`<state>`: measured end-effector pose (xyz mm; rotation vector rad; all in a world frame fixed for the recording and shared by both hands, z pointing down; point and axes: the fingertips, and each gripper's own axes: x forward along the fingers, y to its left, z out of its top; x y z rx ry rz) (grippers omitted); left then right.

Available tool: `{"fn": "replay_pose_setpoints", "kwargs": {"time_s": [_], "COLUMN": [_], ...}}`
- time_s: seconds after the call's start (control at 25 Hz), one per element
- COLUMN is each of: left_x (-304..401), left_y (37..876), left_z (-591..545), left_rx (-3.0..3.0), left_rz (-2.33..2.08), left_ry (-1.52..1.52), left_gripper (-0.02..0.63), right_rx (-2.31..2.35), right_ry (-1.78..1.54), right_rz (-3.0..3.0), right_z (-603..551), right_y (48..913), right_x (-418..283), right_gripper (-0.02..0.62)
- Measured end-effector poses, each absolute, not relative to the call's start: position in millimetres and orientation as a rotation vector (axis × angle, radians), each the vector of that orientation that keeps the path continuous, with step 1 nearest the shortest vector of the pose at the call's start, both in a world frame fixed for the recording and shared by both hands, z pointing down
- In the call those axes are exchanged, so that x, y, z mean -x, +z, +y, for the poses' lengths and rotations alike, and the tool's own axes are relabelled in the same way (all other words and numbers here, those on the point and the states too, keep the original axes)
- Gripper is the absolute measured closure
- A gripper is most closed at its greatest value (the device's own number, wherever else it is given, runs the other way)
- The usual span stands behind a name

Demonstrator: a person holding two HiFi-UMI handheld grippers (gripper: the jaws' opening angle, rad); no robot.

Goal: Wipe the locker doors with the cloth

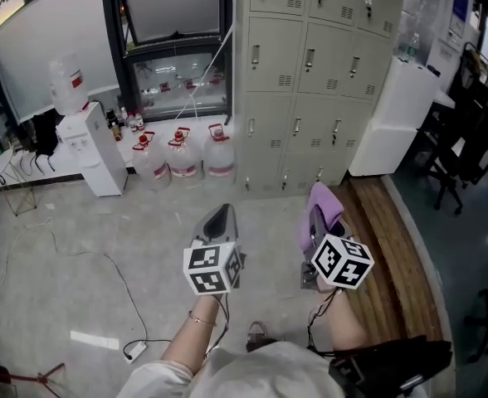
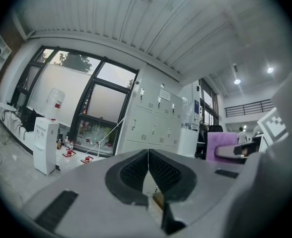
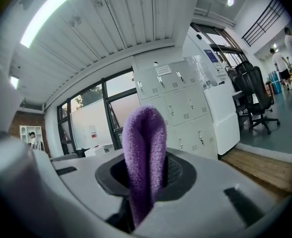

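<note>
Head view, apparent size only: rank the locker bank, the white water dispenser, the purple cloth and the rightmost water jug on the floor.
1. locker bank
2. white water dispenser
3. purple cloth and rightmost water jug: these look alike. The cloth is nearer the camera, so I leave them unranked.

**Cut Off and Concealed**

The top row of the tall grey metal locker bank (image 1: 310, 65) ran off the head view's upper edge. The lower end of the fuzzy purple cloth (image 3: 143, 148) was buried between the jaws of the right gripper (image 3: 145, 180).

cloth (image 3: 143, 152): fuzzy terry | locker doors (image 1: 310, 65): matt painted metal, probably | platform (image 1: 393, 239): wood
</note>
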<state>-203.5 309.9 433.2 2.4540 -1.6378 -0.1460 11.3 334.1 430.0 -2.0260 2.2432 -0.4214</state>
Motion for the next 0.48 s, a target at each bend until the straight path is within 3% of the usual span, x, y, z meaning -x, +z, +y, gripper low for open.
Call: {"fn": "replay_pose_setpoints", "kwargs": {"time_s": [0.48], "left_x": [151], "left_y": [423], "left_z": [176], "left_rx": [-2.471], "left_rz": [-1.679], "left_ry": [-0.121], "left_gripper": [0.597], "right_rx": [1.965], "right_ry": [-0.468], "right_rz": [2.237], "right_z": [194], "right_y": [431], "right_x": [-70], "right_gripper": [0.534]}}
